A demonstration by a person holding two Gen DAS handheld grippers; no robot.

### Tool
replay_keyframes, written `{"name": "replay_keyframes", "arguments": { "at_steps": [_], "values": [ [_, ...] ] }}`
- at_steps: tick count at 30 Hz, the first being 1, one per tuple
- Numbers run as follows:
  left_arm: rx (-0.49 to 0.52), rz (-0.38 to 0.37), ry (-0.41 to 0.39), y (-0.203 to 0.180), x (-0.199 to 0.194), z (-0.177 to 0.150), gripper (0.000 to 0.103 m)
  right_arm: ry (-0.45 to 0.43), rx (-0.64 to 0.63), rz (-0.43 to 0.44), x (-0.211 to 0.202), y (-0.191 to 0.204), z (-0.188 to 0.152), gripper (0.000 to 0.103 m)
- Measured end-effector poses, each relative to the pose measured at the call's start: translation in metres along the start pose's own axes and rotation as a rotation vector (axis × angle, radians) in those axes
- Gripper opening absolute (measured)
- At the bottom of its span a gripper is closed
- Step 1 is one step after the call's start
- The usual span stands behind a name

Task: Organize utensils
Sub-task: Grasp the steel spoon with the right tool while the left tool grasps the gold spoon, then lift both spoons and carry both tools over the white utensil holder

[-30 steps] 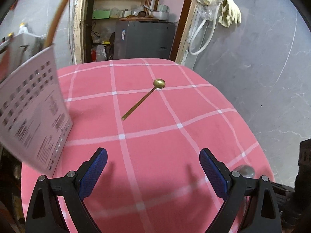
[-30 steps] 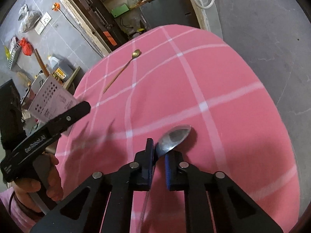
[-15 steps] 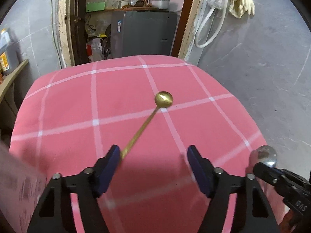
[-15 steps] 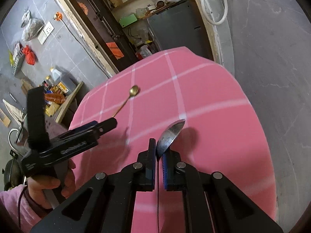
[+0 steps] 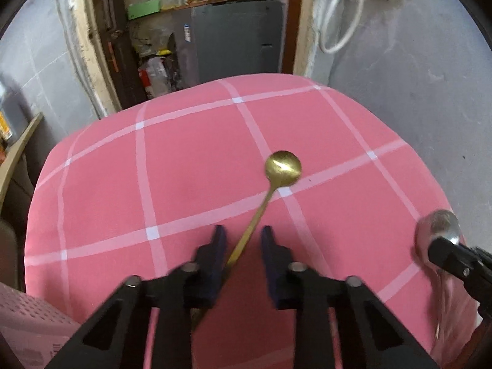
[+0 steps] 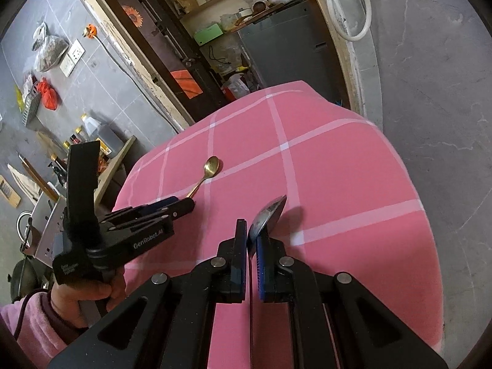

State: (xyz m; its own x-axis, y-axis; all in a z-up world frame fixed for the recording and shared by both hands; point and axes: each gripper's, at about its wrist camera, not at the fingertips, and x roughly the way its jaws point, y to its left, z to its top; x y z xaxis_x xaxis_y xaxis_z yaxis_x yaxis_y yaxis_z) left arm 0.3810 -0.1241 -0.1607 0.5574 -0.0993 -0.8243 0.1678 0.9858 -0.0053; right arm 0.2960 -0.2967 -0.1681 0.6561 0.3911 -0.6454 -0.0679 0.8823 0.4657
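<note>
Two spoons are showing. My left gripper (image 5: 240, 236), wide apart a second ago, has just been closing around the gold spoon (image 5: 278, 175); its handle is lying between the pads, though a gap is still showing, so nothing is clamped yet. That spoon is resting on the pink checked counter (image 5: 184, 166), now much nearer my camera. My right gripper (image 6: 252, 236) is staying clamped on the silver spoon (image 6: 270, 212), holding it above the cloth.
</note>
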Motion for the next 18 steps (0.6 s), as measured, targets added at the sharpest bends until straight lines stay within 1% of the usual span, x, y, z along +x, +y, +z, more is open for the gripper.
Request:
{"name": "replay_keyframes", "arguments": {
  "at_steps": [3, 5, 8, 11, 15, 18],
  "values": [
    [0.026, 0.000, 0.029, -0.005, -0.002, 0.002, 0.005, 0.009, 0.001, 0.001, 0.003, 0.002, -0.002, 0.004],
    [0.018, -0.023, 0.050, -0.008, -0.005, 0.000, 0.005, 0.020, 0.001, 0.004, 0.003, 0.003, -0.004, 0.004],
    [-0.026, -0.108, 0.098, -0.006, -0.013, -0.008, 0.005, 0.033, 0.008, 0.022, -0.002, 0.003, -0.008, 0.004],
    [-0.092, -0.203, 0.164, -0.003, -0.026, -0.027, 0.005, 0.056, 0.017, 0.028, -0.009, 0.004, -0.015, 0.004],
    [-0.166, -0.288, 0.240, 0.003, -0.046, -0.060, 0.005, 0.085, 0.048, 0.041, -0.020, -0.001, -0.027, 0.004],
    [-0.200, -0.324, 0.266, 0.003, -0.063, -0.083, 0.005, 0.104, 0.031, 0.047, -0.024, 0.001, -0.036, 0.004]
  ]
}}
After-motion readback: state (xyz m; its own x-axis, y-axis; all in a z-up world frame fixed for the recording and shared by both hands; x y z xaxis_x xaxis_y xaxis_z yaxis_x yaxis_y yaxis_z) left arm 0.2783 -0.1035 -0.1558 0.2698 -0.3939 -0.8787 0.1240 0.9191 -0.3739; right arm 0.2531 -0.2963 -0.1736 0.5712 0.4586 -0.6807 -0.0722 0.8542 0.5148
